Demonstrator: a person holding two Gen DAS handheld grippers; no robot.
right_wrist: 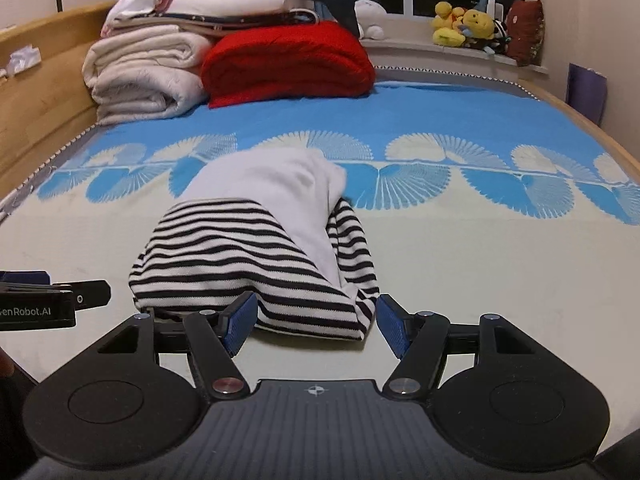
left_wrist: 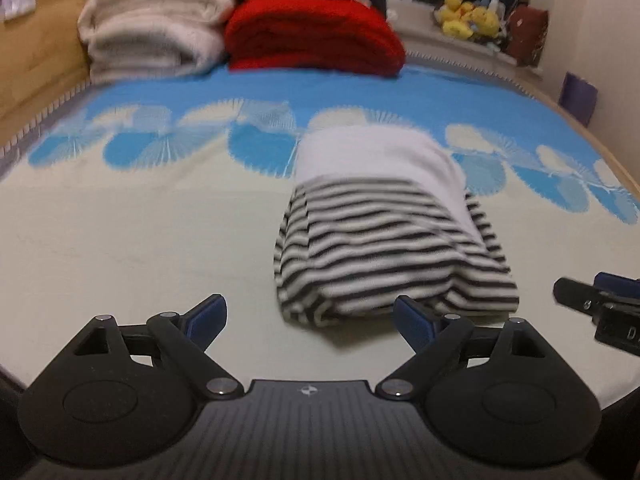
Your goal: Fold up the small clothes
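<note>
A small black-and-white striped garment with a plain white upper part (left_wrist: 384,248) lies folded into a compact bundle on the bed; it also shows in the right wrist view (right_wrist: 248,252). My left gripper (left_wrist: 310,320) is open and empty, just in front of the bundle's near left corner. My right gripper (right_wrist: 316,326) is open and empty, its fingers either side of the bundle's near right corner, close to the cloth. The right gripper's tip shows at the right edge of the left wrist view (left_wrist: 600,300). The left gripper's tip shows in the right wrist view (right_wrist: 52,300).
The bed has a cream and blue patterned cover (right_wrist: 480,240). Folded cream blankets (right_wrist: 140,76) and a red blanket (right_wrist: 288,60) are stacked at the far end. A wooden bed rail (right_wrist: 40,80) runs on the left. Plush toys (right_wrist: 468,24) sit on the windowsill.
</note>
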